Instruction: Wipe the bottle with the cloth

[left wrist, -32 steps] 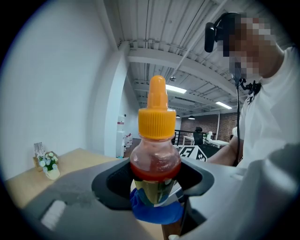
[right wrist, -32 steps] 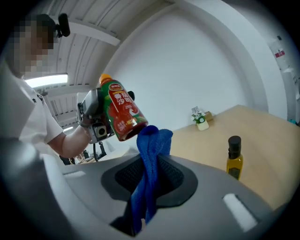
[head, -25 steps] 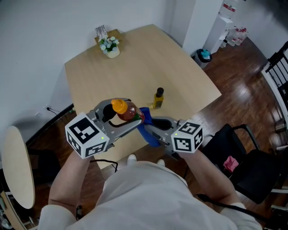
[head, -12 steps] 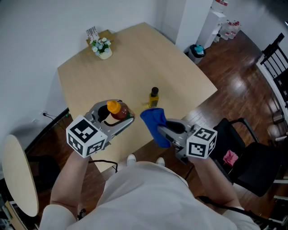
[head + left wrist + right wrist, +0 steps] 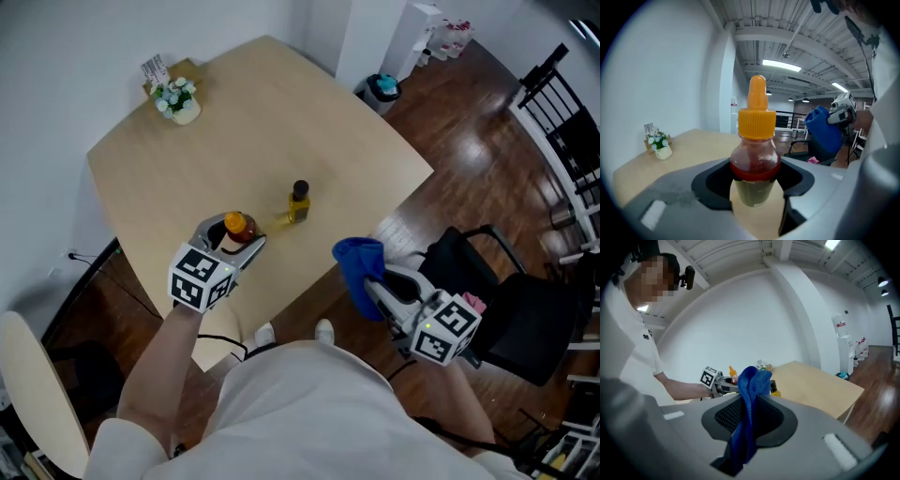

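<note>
Leftward, the person's left arm (image 5: 164, 356) reaches forward over the near edge of the table (image 5: 234, 141). The left gripper (image 5: 239, 246) sits above the wood, its jaws clenched on the bottle (image 5: 754, 159), which has an orange cap and red liquid and is held upright around its shoulder. Further along the table a small yellow bottle (image 5: 298, 202) with a dark cap stands alone, apart from both grippers. Past the table's edge, over the floor (image 5: 450, 141), the right arm (image 5: 459, 398) is bent out to the side. The right gripper (image 5: 375, 286) points up and forward, jaws pinched on the blue cloth (image 5: 749, 394), which bunches above them, well apart from the bottle.
</note>
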`<state>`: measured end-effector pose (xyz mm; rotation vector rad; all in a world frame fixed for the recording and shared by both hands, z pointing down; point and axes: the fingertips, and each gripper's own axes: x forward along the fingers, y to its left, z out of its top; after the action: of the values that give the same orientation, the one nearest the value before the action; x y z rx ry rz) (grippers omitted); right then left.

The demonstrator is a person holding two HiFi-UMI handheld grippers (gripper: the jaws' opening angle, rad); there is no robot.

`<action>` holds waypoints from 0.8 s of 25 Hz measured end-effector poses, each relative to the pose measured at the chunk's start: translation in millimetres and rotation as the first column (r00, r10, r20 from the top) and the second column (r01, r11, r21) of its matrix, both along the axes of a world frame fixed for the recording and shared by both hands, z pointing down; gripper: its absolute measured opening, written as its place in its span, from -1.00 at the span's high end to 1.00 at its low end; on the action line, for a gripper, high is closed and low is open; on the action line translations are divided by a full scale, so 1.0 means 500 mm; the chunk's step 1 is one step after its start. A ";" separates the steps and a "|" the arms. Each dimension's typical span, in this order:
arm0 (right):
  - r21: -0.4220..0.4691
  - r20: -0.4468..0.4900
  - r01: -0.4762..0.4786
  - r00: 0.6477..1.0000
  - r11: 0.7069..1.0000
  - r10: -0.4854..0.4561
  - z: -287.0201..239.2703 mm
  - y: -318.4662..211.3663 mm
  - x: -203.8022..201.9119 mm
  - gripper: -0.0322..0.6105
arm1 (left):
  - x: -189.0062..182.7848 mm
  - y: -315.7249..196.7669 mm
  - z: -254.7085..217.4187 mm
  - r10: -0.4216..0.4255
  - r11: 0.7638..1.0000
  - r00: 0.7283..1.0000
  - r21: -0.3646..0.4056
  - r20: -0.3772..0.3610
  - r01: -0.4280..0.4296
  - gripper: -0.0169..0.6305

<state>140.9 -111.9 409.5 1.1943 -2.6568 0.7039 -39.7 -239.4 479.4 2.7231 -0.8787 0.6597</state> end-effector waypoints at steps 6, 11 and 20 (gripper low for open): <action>-0.053 -0.011 -0.075 0.997 0.996 0.075 0.014 0.028 0.023 0.66 | 0.014 -0.077 0.153 -0.045 0.998 0.998 -0.030 0.039 0.046 0.07; -0.081 -0.044 -0.133 0.991 0.988 0.129 0.019 0.042 0.042 0.66 | 0.031 -0.124 0.238 -0.045 0.998 0.997 -0.037 0.063 0.047 0.06; -0.059 -0.107 -0.196 0.976 0.979 0.189 0.011 0.056 0.077 0.66 | 0.038 -0.149 0.305 -0.060 0.998 0.997 -0.027 0.055 0.062 0.06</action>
<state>179.5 -84.2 414.9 1.4412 -2.4373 0.7368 -20.9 -313.7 631.9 2.6537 -0.9532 0.7313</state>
